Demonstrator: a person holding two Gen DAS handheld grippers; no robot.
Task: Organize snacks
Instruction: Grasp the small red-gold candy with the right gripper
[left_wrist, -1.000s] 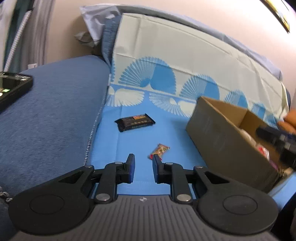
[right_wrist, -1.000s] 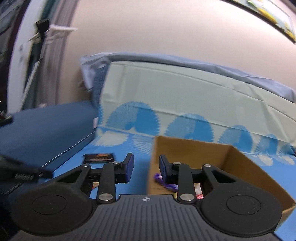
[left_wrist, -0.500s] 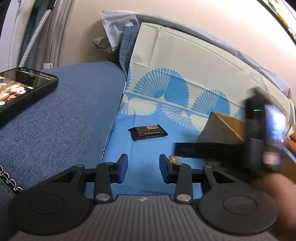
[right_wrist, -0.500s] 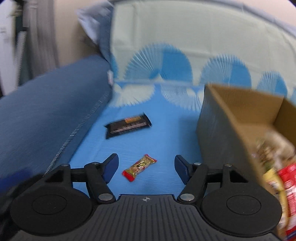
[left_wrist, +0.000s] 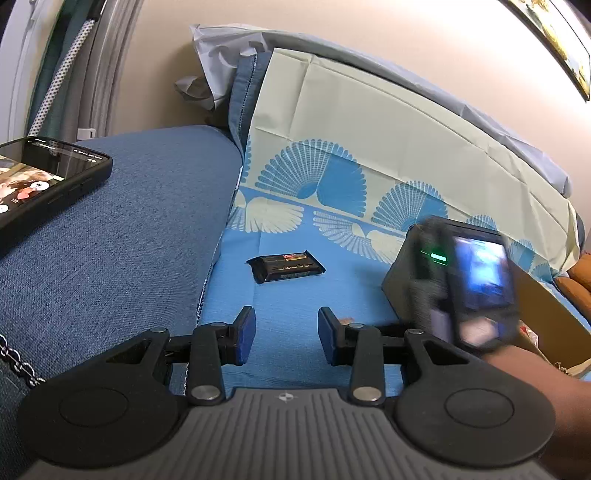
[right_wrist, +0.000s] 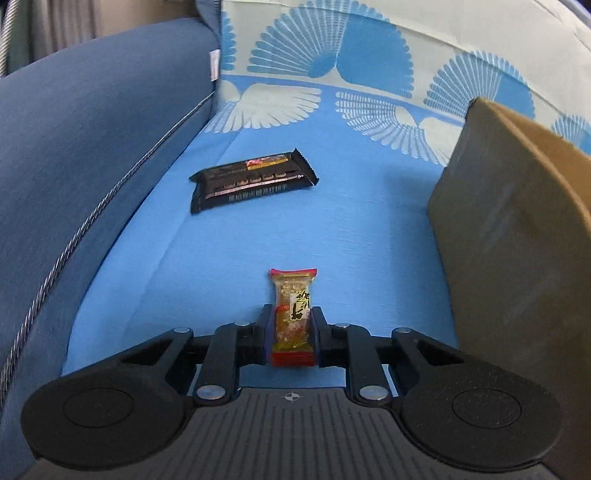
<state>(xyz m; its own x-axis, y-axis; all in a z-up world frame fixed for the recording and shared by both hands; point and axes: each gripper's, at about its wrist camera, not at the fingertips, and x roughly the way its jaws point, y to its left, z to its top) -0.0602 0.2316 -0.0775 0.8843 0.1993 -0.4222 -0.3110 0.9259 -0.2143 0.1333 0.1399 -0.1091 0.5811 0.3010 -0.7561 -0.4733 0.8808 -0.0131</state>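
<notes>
My right gripper (right_wrist: 292, 332) is shut on a small red-edged snack bar (right_wrist: 293, 317) that lies on the blue cloth (right_wrist: 332, 236). A black snack bar (right_wrist: 253, 179) lies farther ahead to the left; it also shows in the left wrist view (left_wrist: 285, 266). The cardboard box (right_wrist: 517, 229) stands to the right. My left gripper (left_wrist: 286, 334) is open and empty above the cloth. The right gripper's body (left_wrist: 465, 288) shows blurred in the left wrist view, covering most of the box.
A blue sofa armrest (left_wrist: 110, 251) rises on the left with a black phone (left_wrist: 40, 181) lying on it. The patterned cloth runs up the sofa back (left_wrist: 388, 147). A grey pillow (left_wrist: 229, 55) sits at the far corner.
My right gripper has dropped to the cloth and shut on the small snack bar. My left gripper has opened wider and shifted a little left.
</notes>
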